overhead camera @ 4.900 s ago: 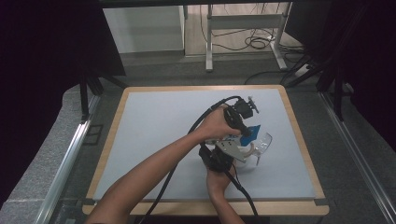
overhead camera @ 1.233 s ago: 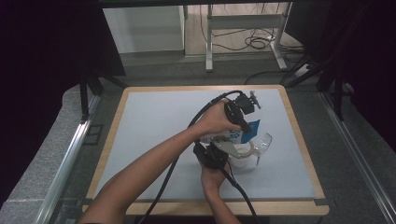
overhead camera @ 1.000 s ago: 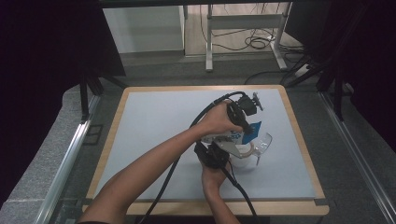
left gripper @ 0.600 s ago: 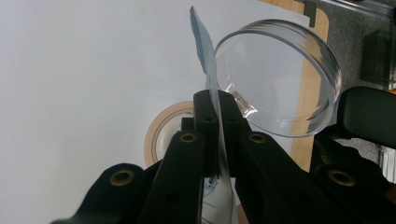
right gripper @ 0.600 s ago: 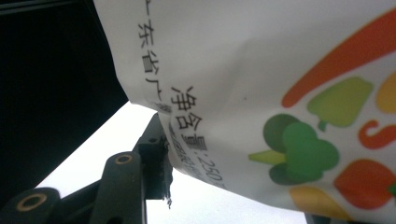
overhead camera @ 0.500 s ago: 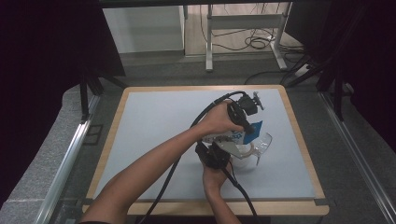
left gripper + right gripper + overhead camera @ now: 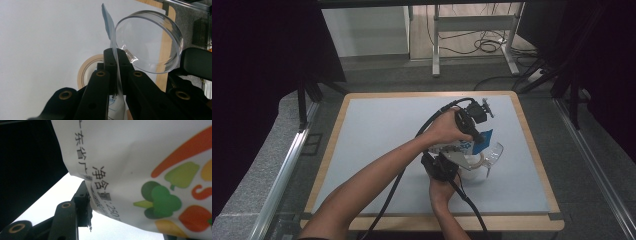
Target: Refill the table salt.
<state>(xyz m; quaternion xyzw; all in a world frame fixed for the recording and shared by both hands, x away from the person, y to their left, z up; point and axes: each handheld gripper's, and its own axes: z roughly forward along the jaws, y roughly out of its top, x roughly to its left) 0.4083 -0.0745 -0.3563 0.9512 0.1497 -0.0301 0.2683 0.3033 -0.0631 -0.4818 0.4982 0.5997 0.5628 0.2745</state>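
The left gripper (image 7: 115,53) has its matte black jaws pressed tight on the thin, flexible edge of a plastic pouch (image 7: 111,40), which stands edge-on between them like a blade; in the high view the same pouch (image 7: 464,146) is a white, glossy packet with a blue top corner, held up above the pale, smooth table mat (image 7: 377,135) near the mat's right side; just beyond the jaws lies a clear round dish (image 7: 150,42) of thick transparent plastic, its rim catching light, and beside it a flat ring of beige tape (image 7: 86,71); the right gripper (image 7: 83,205) sits half closed against the pouch's lower crease (one black jaw touches the film, the other is hidden behind it, so a firm grip cannot be told); the pouch face (image 7: 150,170) is smooth and softly creased, printed with black characters and rounded vegetable shapes in green, orange and yellow
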